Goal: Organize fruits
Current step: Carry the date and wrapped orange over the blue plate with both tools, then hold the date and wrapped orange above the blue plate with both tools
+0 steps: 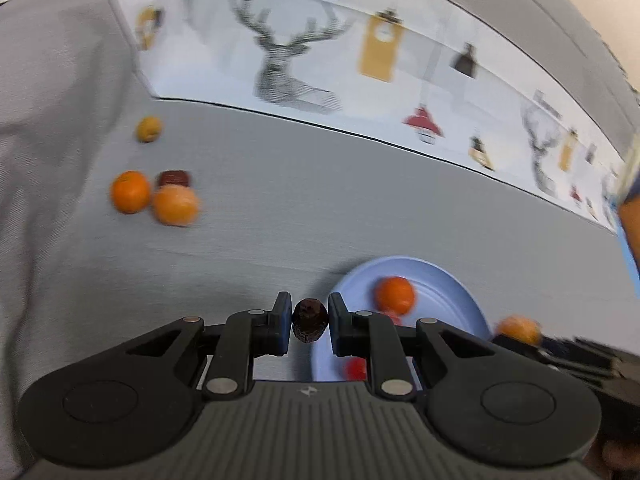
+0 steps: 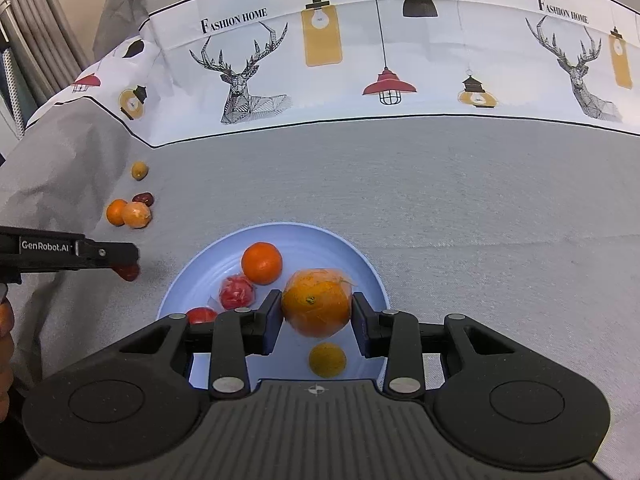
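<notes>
My left gripper point(image 1: 309, 322) is shut on a dark red date point(image 1: 309, 320), held just left of the blue plate point(image 1: 448, 280). From the right wrist view the left gripper point(image 2: 124, 266) shows side-on with the date point(image 2: 129, 272) at its tip. My right gripper point(image 2: 316, 312) is shut on a large orange point(image 2: 316, 302) above the blue plate point(image 2: 320, 240). In the plate lie a small orange point(image 2: 262, 262), two red fruits point(image 2: 237, 291), and a small yellow fruit point(image 2: 327, 359).
On the grey cloth at the left lie two oranges point(image 2: 128, 213), another date point(image 2: 143, 199) and a small yellow fruit point(image 2: 139, 169). A printed white cloth band point(image 2: 360, 60) runs along the far side. A person's hand point(image 2: 5, 340) is at the left edge.
</notes>
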Tool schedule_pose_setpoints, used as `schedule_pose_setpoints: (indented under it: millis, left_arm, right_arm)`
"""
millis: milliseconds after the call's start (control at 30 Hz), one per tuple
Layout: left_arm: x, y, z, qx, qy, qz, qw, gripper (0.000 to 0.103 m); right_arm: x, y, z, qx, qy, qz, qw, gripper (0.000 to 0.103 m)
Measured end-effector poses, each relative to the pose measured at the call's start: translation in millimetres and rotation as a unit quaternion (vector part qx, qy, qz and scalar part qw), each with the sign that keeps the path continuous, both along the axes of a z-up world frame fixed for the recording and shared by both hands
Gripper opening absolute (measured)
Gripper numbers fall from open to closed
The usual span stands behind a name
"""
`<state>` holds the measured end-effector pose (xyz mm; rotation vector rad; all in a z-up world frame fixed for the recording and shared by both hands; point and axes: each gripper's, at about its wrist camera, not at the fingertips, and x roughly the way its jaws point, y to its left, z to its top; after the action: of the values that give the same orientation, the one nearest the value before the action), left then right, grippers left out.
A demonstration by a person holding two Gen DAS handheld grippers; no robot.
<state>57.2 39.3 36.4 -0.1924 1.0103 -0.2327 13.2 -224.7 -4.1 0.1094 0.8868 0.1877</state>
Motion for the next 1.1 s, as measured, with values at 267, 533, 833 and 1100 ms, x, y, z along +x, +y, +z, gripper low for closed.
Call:
schedule_pose_setpoints:
  millis: [267, 533, 833, 1100]
  left_arm:
    - [-9.9, -28.8, -4.5, 0.014, -0.008, -0.068, 0.9976, 0.021]
    - [-6.5, -31.4, -7.4, 0.017, -0.004, -0.068, 0.9976, 0.021]
    - [-9.7, -42.4, -10.4, 0.017, 0.0, -0.101, 0.9947, 0.021]
    - [-19.4, -61.7, -14.3, 0.039, -0.01, -0.151, 0.9877, 0.021]
  right_arm:
    - [1.5, 0.5, -2.0, -0.005, -0.002, -0.001, 1.0, 0.038]
    - [1.8, 1.2, -2.2, -0.008, -0.001, -0.001, 1.0, 0.038]
    - [2.9, 4.5, -1.6, -0.013, -0.005, 0.004, 1.0, 0.038]
    - [2.1, 6.6, -1.4, -0.018, -0.006, 0.008, 1.0, 0.038]
